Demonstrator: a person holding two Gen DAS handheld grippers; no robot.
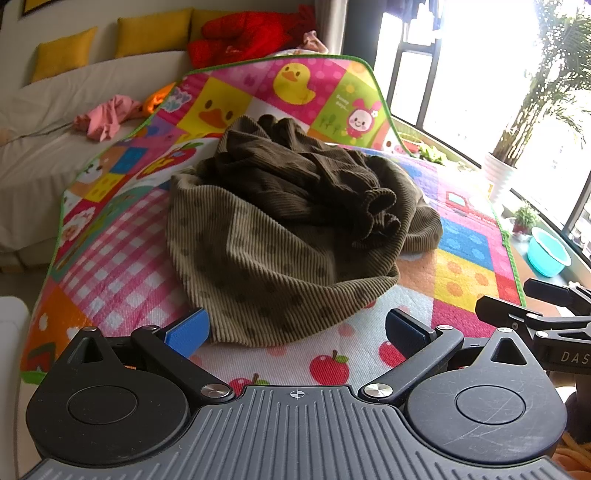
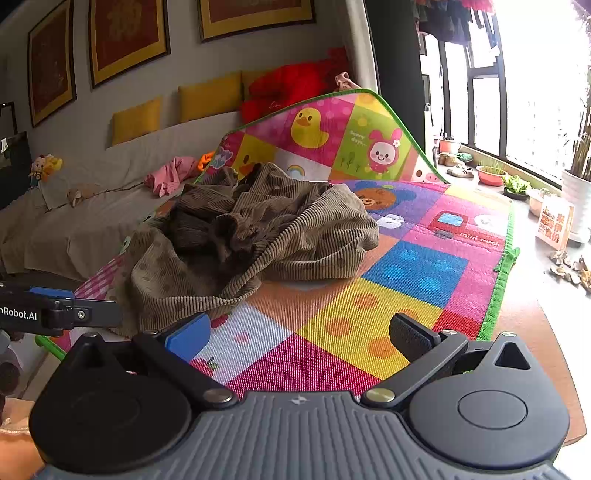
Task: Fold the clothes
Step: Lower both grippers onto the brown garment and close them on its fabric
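A crumpled garment (image 1: 288, 229) lies on a play mat (image 1: 461, 266), whose far edge curls up behind it. A sofa (image 1: 44, 155) runs along the left, cushions (image 1: 151, 33) at its back; windowsill plants (image 2: 515, 184) stand right.

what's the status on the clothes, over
Left tool open, empty, at near hem of garment. Right tool open, empty, over mat. Garment crumpled in a heap, unfolded. Nothing in the way.
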